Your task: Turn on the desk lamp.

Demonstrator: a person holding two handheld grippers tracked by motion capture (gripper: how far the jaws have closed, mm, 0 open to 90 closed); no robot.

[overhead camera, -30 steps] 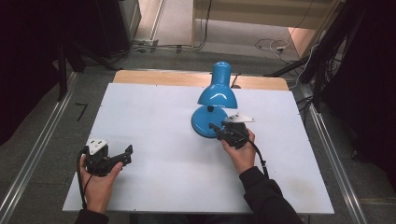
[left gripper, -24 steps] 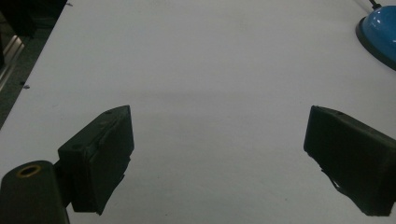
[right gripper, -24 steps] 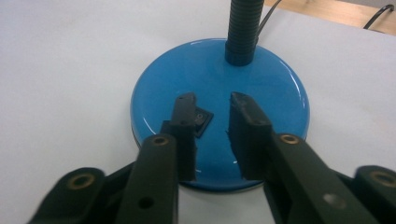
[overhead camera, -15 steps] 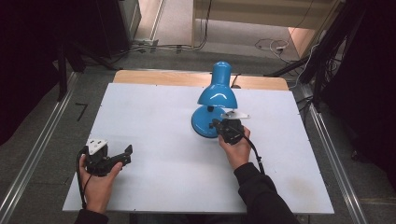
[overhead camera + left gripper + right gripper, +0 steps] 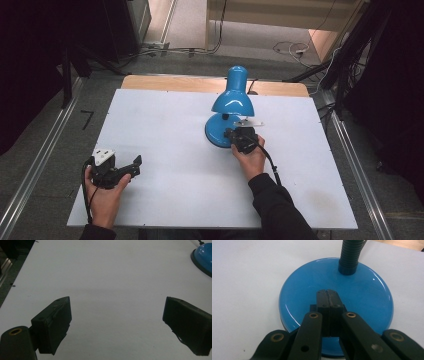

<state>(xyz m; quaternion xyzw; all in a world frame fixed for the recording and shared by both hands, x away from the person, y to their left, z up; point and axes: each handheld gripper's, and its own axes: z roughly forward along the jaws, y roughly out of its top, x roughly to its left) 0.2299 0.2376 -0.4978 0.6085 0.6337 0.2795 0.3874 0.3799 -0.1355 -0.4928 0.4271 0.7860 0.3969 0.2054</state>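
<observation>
A blue desk lamp stands at the middle back of the white table (image 5: 165, 125), its shade (image 5: 231, 102) bent down over its round base (image 5: 216, 134). My right gripper (image 5: 229, 133) lies over the near edge of that base. In the right gripper view its jaws (image 5: 327, 293) are shut together with nothing between them, tips above the glossy base (image 5: 367, 297), just over a small black block (image 5: 312, 307) on it. The ribbed neck (image 5: 350, 255) rises behind. My left gripper (image 5: 136, 166) rests at the front left, open and empty (image 5: 117, 305).
A wooden strip (image 5: 165, 82) borders the table's far edge. Metal rails (image 5: 40, 165) run along both sides on the floor, and cables (image 5: 290, 47) lie beyond the table. The lamp base's edge (image 5: 203, 255) shows far right in the left gripper view.
My right hand has edged forward and left onto the lamp base. The left hand and gripper have stayed where they were.
</observation>
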